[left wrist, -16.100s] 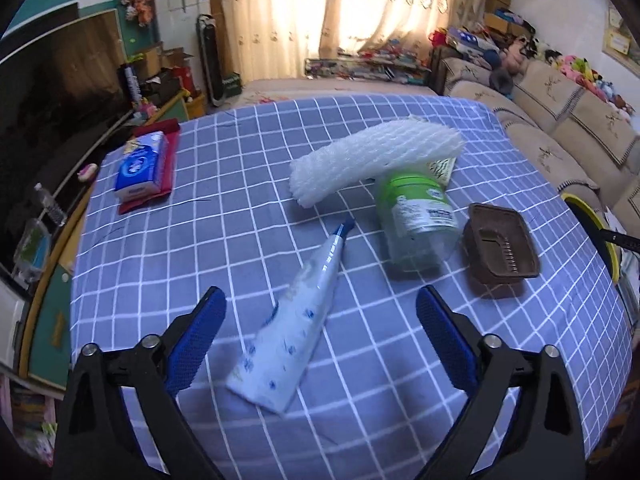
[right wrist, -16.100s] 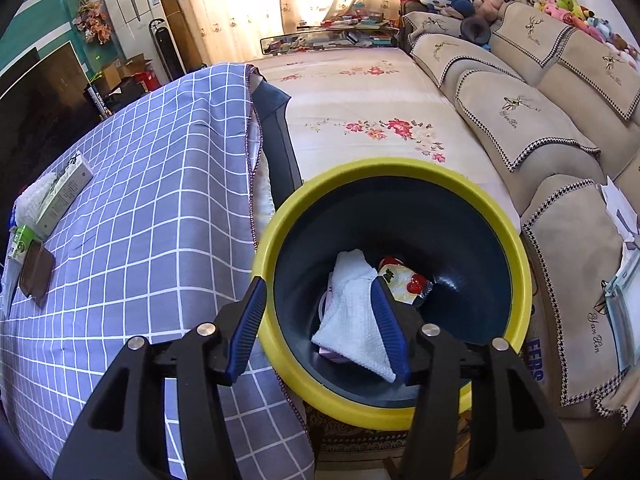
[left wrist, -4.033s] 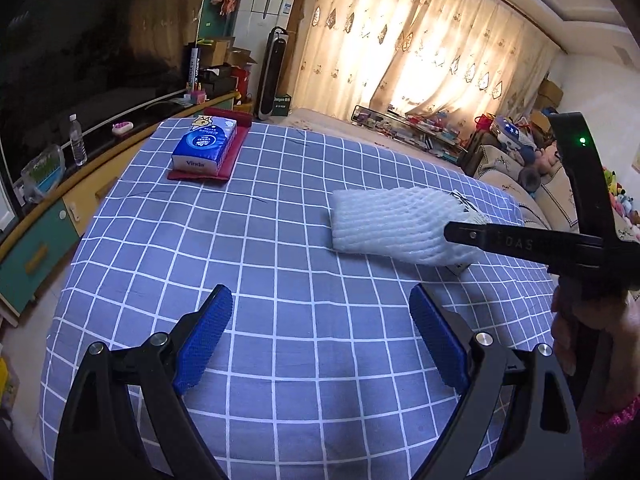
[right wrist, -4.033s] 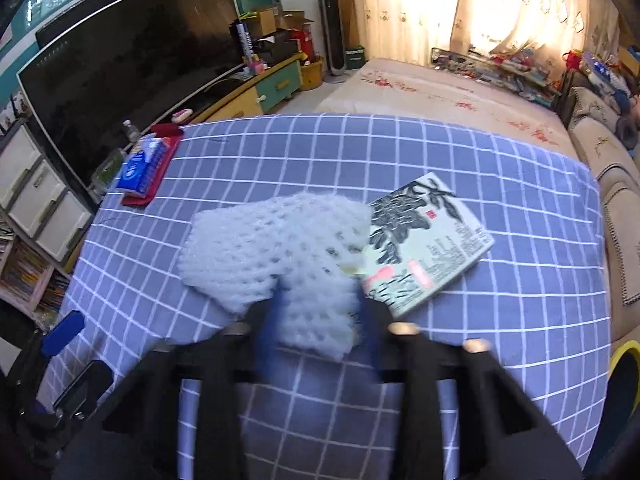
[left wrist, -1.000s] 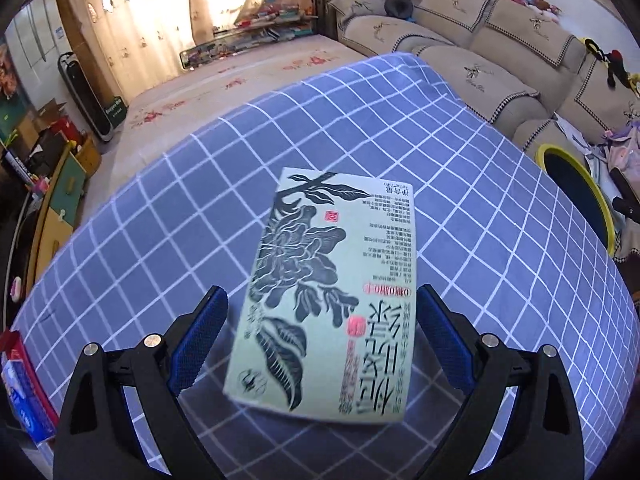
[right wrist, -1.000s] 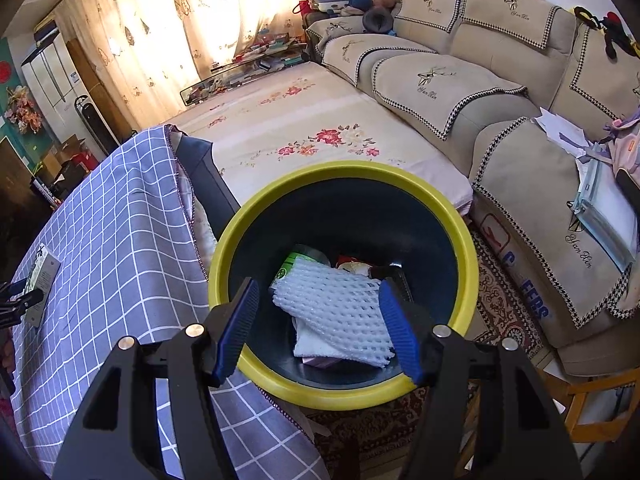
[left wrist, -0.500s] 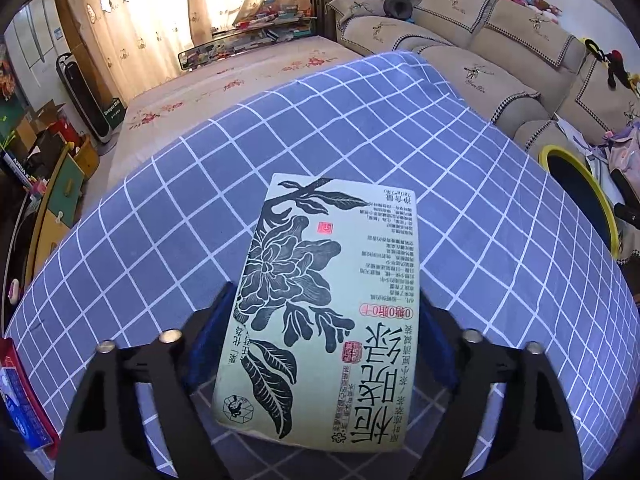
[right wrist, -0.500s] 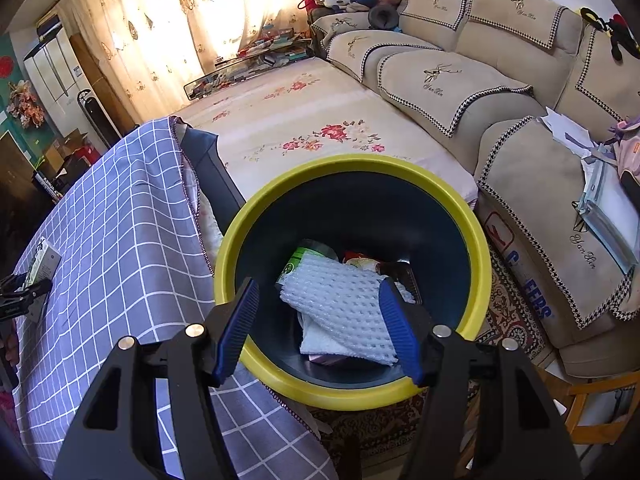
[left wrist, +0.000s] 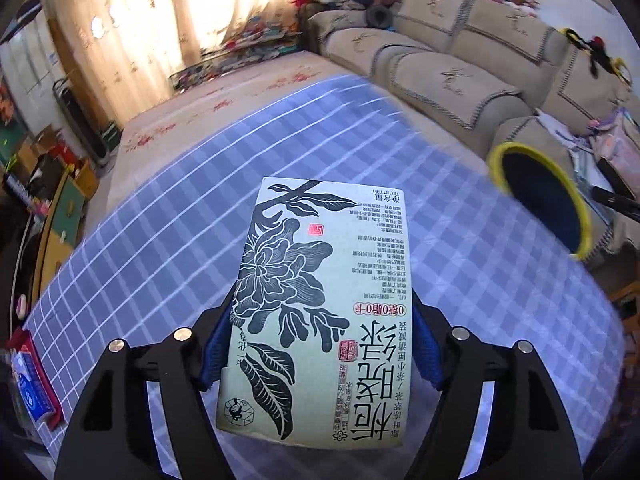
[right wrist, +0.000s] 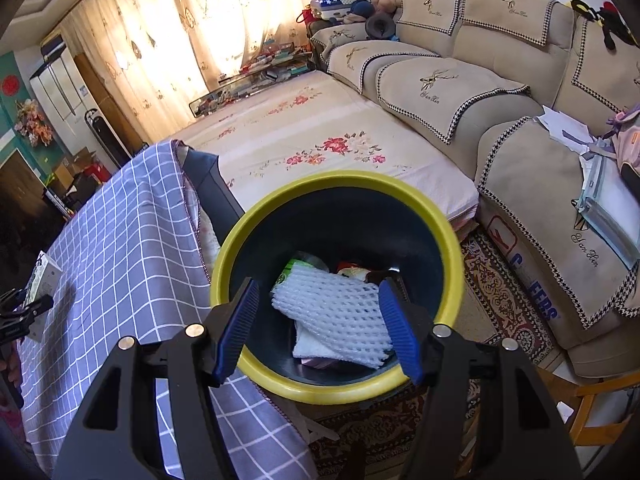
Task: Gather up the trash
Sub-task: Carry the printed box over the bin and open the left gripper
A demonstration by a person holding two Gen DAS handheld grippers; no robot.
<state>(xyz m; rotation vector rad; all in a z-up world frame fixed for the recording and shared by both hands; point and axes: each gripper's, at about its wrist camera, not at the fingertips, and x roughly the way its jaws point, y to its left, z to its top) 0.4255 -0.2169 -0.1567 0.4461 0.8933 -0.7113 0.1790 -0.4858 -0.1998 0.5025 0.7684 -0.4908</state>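
Nearest to us, our left gripper is clamped on the flat pale-green tea box printed with black flowers and Chinese characters, its blue pads pressing the two long edges near the lower half. The box sits lifted above the blue-and-white checked tablecloth, and most of its length sticks out ahead of the pads. We judge that this is the risk: held by thin edges, the cardboard may bow or swivel in the pads during a fast swing and slip out onto the table or floor before it is over the bin. The blur in the cloth suggests we are moving quickly.

Our right gripper is spread wide and holds nothing, hovering above the round dark bin with the yellow rim. Inside lies the white foam net sleeve on top of other scraps. It may block the left gripper's path, so we risk a collision there. Beyond stand the beige sofas.
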